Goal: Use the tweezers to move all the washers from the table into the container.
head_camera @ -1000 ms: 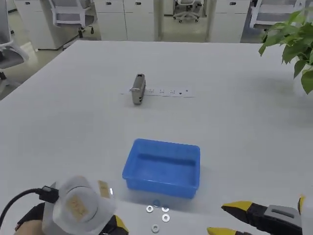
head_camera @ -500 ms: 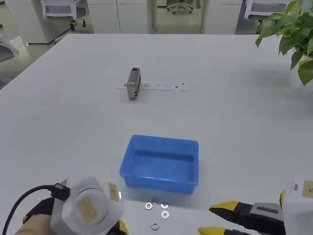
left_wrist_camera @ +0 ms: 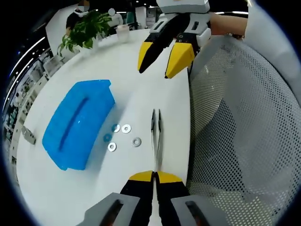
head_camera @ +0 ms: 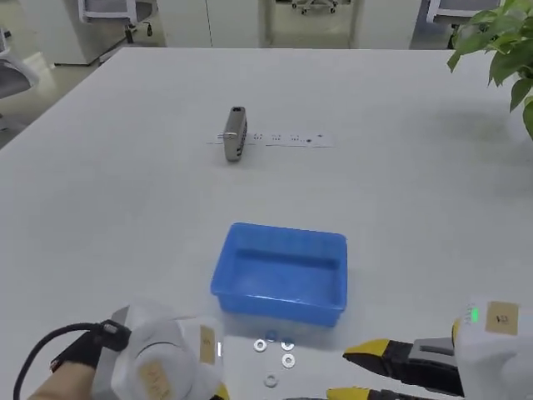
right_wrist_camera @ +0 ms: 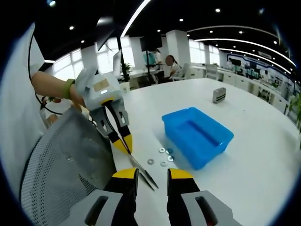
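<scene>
Several small metal washers point(head_camera: 288, 360) lie on the white table just in front of the blue container point(head_camera: 279, 271); they also appear in the left gripper view as washers point(left_wrist_camera: 126, 128) beside the container point(left_wrist_camera: 77, 125). My left gripper point(left_wrist_camera: 154, 176) is shut on the thin steel tweezers point(left_wrist_camera: 155, 136), whose tips hover right of the washers. In the right gripper view the left gripper point(right_wrist_camera: 126, 146) holds the tweezers point(right_wrist_camera: 142, 170) near the washers point(right_wrist_camera: 162, 150) and container point(right_wrist_camera: 197, 134). My right gripper point(right_wrist_camera: 153, 175) is open and holds nothing; it also shows low in the head view point(head_camera: 340, 372).
A grey block point(head_camera: 236, 132) lies on a flat socket strip point(head_camera: 287, 139) at mid-table. A potted plant point(head_camera: 500, 46) stands at the far right. A mesh chair back point(left_wrist_camera: 235, 122) is close behind the table's near edge. Office chairs stand beyond the table.
The head camera has tilted a little. My right gripper has come in leftward toward the washers. The left gripper has shifted slightly right.
</scene>
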The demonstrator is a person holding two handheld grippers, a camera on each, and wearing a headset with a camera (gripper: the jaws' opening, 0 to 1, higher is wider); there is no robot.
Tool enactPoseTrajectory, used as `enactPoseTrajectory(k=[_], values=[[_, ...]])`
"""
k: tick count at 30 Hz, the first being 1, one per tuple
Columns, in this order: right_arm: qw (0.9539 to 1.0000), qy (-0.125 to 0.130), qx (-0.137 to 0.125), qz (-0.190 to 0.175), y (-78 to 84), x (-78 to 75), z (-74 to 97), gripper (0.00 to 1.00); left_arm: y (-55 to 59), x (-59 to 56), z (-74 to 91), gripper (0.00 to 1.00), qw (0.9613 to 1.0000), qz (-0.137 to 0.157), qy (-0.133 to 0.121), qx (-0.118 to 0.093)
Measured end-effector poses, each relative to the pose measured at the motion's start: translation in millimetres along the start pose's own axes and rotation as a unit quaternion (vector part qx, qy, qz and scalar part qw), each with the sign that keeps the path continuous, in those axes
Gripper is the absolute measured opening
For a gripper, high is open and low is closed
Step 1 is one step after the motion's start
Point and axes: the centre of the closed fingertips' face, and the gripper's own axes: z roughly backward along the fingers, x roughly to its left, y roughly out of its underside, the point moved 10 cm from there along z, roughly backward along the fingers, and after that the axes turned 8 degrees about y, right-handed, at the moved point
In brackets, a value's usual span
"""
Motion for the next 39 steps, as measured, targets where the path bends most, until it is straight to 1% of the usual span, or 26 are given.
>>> enactPoseTrajectory(k=[2,3,6,8,9,13,17,21,25,30,33,36,38,39], values=[[1.0,-0.004,0.001,0.005,-0.4,1.2,-1.4,0.21,-3.4,-2.6,5.9,0.0,1.0,-0.006,-0.006,-0.004],[1.0,-0.006,0.0,0.006,-0.5,1.7,-1.9,0.21,-5.6,-3.8,9.9,0.0,0.9999,-0.007,-0.012,-0.01],[0.9999,-0.011,0.002,0.011,-0.2,3.3,-3.8,0.21,-11.1,-8.1,18.9,0.0,0.9995,-0.007,-0.019,-0.025],[0.9996,-0.014,0.005,0.023,0.3,4.5,-4.8,0.21,-14.9,-11.1,23.6,0.0,0.9994,-0.007,-0.02,-0.029],[0.9991,-0.013,0.01,0.038,0.9,4.9,-5.0,0.2,-15.7,-11.7,24.3,0.0,0.9994,-0.007,-0.02,-0.029],[0.998,-0.019,0.02,0.057,3.1,8.2,-6.5,0.2,-27.1,-17.5,32.1,0.0,0.9986,-0.011,-0.028,-0.043],[0.9973,-0.026,0.027,0.064,4.8,11.0,-7.7,0.2,-40.1,-22.1,39.4,0.0,0.9975,-0.017,-0.031,-0.061],[0.9962,-0.036,0.033,0.072,6.7,13.6,-11.4,0.2,-51.7,-24.3,45.6,0.0,0.9964,-0.026,-0.035,-0.072],[0.9953,-0.048,0.037,0.075,8.1,15.4,-16.4,0.21,-59.7,-26.0,49.1,0.0,0.9957,-0.036,-0.034,-0.078],[0.9932,-0.066,0.042,0.086,8.3,19.4,-24.9,0.21,-65.6,-28.1,50.5,0.0,0.9954,-0.046,-0.027,-0.08],[0.9919,-0.076,0.044,0.091,8.5,22.1,-29.2,0.2,-67.2,-28.7,49.6,0.0,0.9951,-0.048,-0.023,-0.084],[0.9903,-0.083,0.048,0.1,10.0,24.4,-34.4,0.2,-69.1,-27.4,48.1,0.0,0.9935,-0.044,-0.019,-0.103],[0.9905,-0.079,0.055,0.099,11.9,24.5,-36.1,0.2,-69.9,-26.1,47.7,0.0,0.9931,-0.038,-0.018,-0.11],[0.9897,-0.081,0.054,0.105,12.1,23.8,-36.8,0.2,-70.2,-26.0,47.4,0.0,0.9929,-0.037,-0.018,-0.112]])
